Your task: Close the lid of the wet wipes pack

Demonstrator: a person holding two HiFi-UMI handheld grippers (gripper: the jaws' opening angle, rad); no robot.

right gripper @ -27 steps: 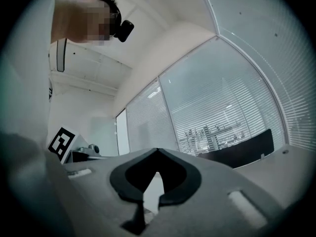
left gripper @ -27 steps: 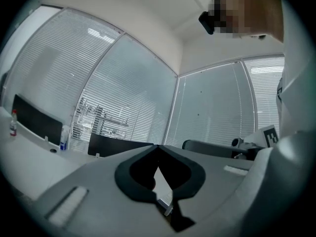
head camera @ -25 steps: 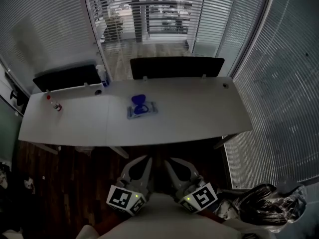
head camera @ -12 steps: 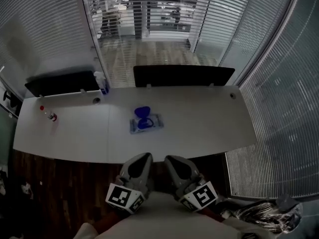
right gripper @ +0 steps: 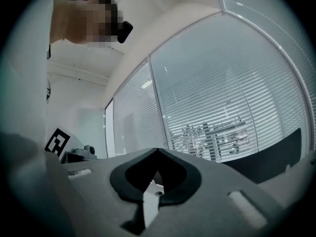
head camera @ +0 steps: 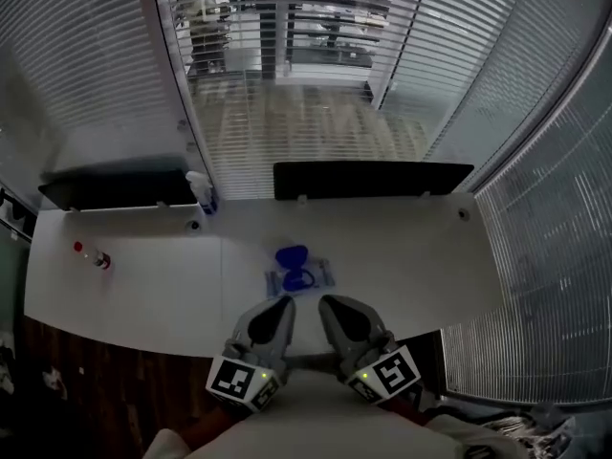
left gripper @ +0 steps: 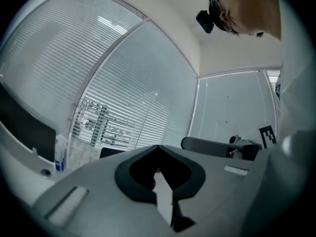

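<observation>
glass walls hung with slatted blinds (head camera: 86,75) close round the room on the far side and both flanks. dark wood floor (head camera: 105,390) shows at lower left.

long white table (head camera: 430,256) runs across the head view. two black panels stand along its far edge: the wider one (head camera: 373,180) behind the middle, the other (head camera: 115,187) at the left. spray bottle (head camera: 201,192) upright between their ends. small red-capped bottle (head camera: 96,256) toward the left end, well apart from everything else.

wet wipes pack (head camera: 316,277) lies flat near the middle of the table, close to its near edge. blue lid (head camera: 292,256) open, flipped up on the far side of the pack.

left gripper (head camera: 282,302) and right gripper (head camera: 328,302) held side by side, level, tips over the table's near edge. pack sits just beyond the tips, between the two lines they point along, only bare tabletop in the gap. both sets of jaws closed together, gripping nothing.
</observation>
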